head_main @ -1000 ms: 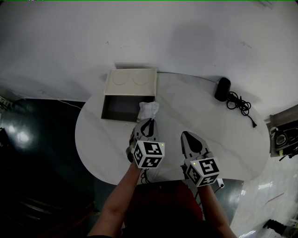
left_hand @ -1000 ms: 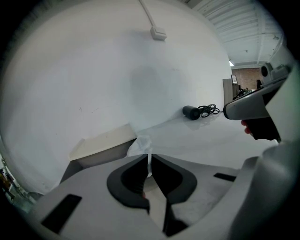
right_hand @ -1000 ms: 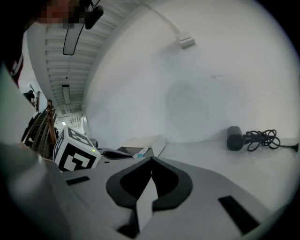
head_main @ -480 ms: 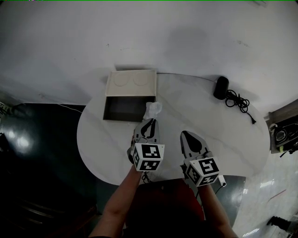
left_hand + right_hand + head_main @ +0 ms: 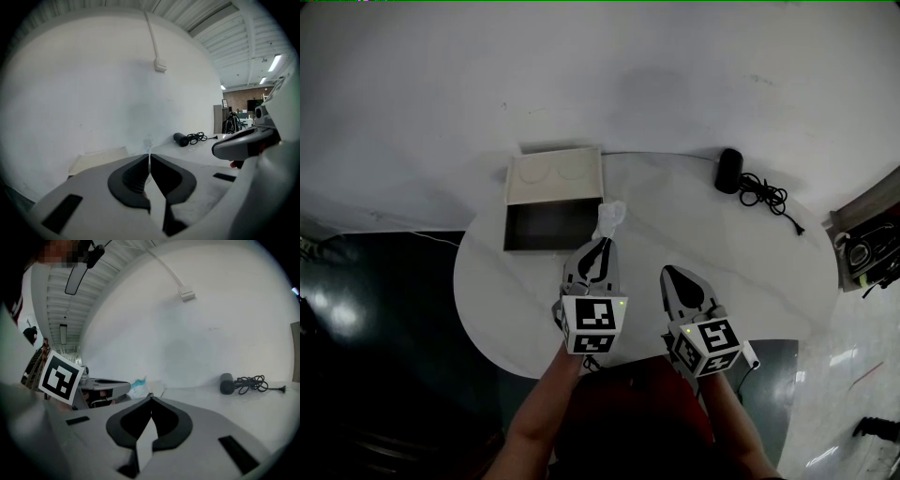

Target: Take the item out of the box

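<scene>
The open box (image 5: 549, 228) lies at the back left of the white round table (image 5: 750, 272), its pale lid (image 5: 555, 175) folded back toward the wall. My left gripper (image 5: 600, 241) is shut on a thin white packet (image 5: 609, 217) that hangs in the air just right of the box's front right corner. In the left gripper view the packet shows only as a white edge (image 5: 149, 157) pinched between the dark pads. In the right gripper view it looks white and light blue (image 5: 139, 386). My right gripper (image 5: 667, 270) hovers beside the left one, shut and empty.
A black cylinder-shaped device (image 5: 729, 171) with a coiled cable (image 5: 764, 197) sits at the back right of the table. Dark floor lies to the left of the table. A white wall stands close behind the box. A cluttered shelf (image 5: 862, 253) is at the far right.
The left gripper has carried the packet from the box's front right corner to the right, clear of the box. The right gripper has barely moved.
</scene>
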`<state>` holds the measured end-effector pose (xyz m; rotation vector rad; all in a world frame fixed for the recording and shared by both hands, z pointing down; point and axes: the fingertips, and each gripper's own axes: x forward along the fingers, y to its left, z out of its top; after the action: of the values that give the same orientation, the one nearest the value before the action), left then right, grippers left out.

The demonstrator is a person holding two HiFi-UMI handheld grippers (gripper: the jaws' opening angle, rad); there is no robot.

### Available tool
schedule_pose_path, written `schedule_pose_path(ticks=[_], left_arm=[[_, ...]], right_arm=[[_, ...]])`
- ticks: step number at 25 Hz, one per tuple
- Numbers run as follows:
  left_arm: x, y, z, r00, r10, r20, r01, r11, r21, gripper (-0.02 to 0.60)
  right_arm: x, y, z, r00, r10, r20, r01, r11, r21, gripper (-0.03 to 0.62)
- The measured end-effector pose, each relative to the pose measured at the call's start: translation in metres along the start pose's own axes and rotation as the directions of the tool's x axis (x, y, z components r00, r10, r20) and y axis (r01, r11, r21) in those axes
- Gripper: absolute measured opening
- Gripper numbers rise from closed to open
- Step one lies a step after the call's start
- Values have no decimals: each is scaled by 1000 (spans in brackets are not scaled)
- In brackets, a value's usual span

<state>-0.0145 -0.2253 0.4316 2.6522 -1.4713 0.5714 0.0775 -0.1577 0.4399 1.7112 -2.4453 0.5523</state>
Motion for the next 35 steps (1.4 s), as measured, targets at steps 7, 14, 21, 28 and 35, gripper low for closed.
schedule_pose_path(ticks=[7,14,21,28,35], left_arm=[[-19,-3,25,997,-45,65,48,998,-35,31],[-41,0,39,988,-93,121,104,991,-86,31],[-62,0,51,976,-138,169,157,982,-107,31],[-87,5,59,968,-142,207,168,979,-114,31],[-104,15,57,965,-125,231,154,982,-110,31]], right_arm=[[-18,-1,14,998,-47,45,47,999,-9,14],[-37,5,29,992,-83,92,86,996,-31,14],[-56,15,50,982,-113,154,121,991,-48,14],[-73,26,65,974,-113,198,130,989,-75,14],[-82,31,74,966,-111,233,138,985,-106,14]])
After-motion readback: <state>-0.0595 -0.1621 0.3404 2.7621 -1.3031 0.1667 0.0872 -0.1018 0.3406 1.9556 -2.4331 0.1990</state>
